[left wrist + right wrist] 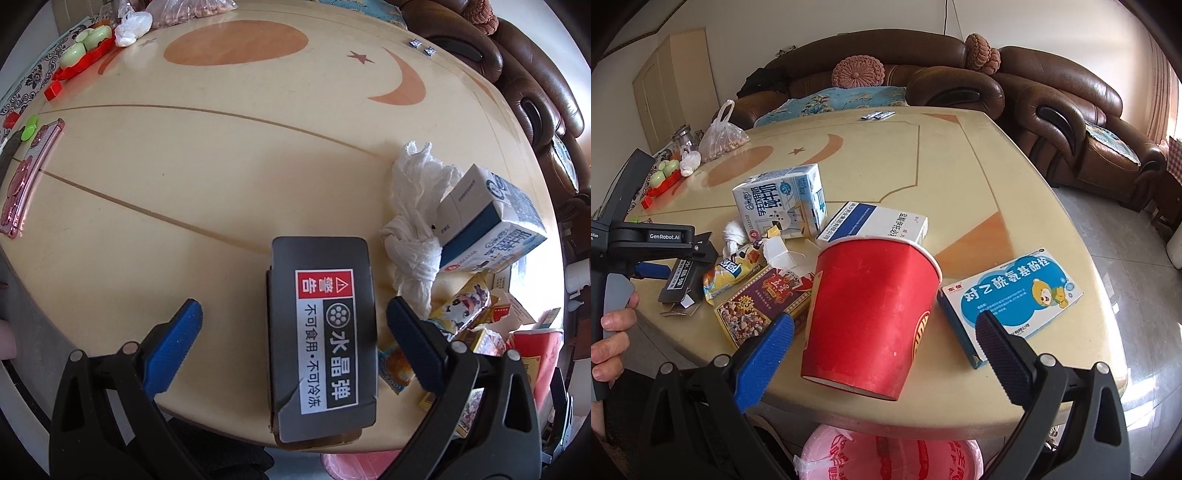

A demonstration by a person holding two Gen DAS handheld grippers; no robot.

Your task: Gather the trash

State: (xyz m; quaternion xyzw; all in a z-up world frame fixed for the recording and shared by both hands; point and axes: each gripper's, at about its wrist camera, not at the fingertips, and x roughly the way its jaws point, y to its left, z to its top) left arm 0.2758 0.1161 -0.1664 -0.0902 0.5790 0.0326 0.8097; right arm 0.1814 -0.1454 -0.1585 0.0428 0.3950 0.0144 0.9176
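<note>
A black carton with a white warning label (323,339) lies at the table's near edge between the open fingers of my left gripper (293,343); neither pad touches it. It also shows in the right wrist view (681,282). My right gripper (884,334) is open around a red paper cup (871,314) standing near the table edge, not gripping it. Beside them lie a crumpled tissue (415,221), a milk carton (781,201), a yellow snack wrapper (733,271), a purple box (762,302), a white medicine box (875,223) and a blue medicine box (1012,299).
A pink bag-lined bin (886,456) sits below the cream table's (960,166) near edge. A red tray with green pieces (83,51), a bag of nuts (722,140) and a pink phone case (27,177) lie far left. Brown sofas (1052,99) stand behind.
</note>
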